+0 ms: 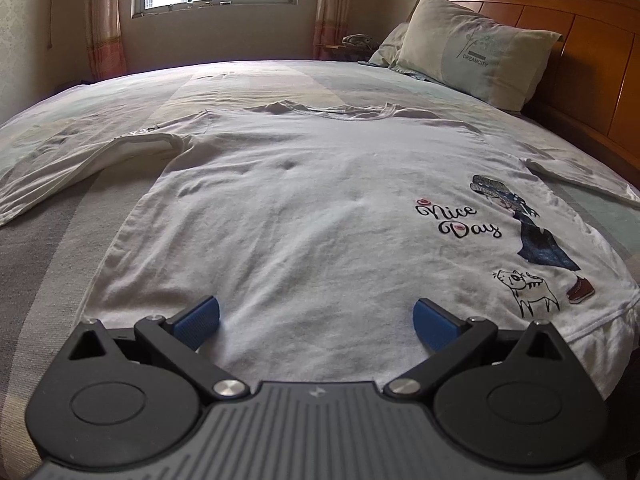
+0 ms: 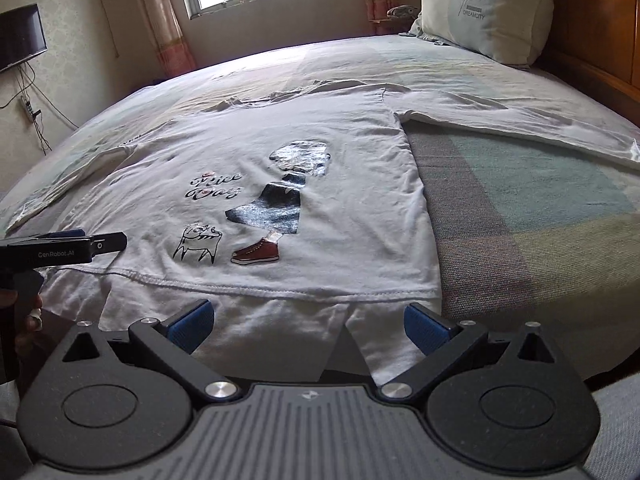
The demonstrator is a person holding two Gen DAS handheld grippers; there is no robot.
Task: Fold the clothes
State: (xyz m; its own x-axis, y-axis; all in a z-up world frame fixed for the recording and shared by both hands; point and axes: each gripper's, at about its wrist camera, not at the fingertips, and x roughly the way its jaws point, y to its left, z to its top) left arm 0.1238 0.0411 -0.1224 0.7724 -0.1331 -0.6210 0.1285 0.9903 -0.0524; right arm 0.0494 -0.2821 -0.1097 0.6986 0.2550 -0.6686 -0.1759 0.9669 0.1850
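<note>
Left wrist view: the white long-sleeved T-shirt (image 1: 304, 208) lies flat on the bed (image 1: 48, 264), sleeves spread, ready for folding. Left gripper (image 1: 316, 320) and right gripper (image 2: 306, 326) hover spread wide at its hem, grasping nothing.

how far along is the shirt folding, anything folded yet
Done: the white long-sleeve shirt lies flat, print side up, on the bed, sleeves spread to either side. No fold shows yet.
In hand: nothing; the left gripper and right gripper sit at the hem, jaws open, empty.
Left: every fold, starting perhaps with the sleeves.
</note>
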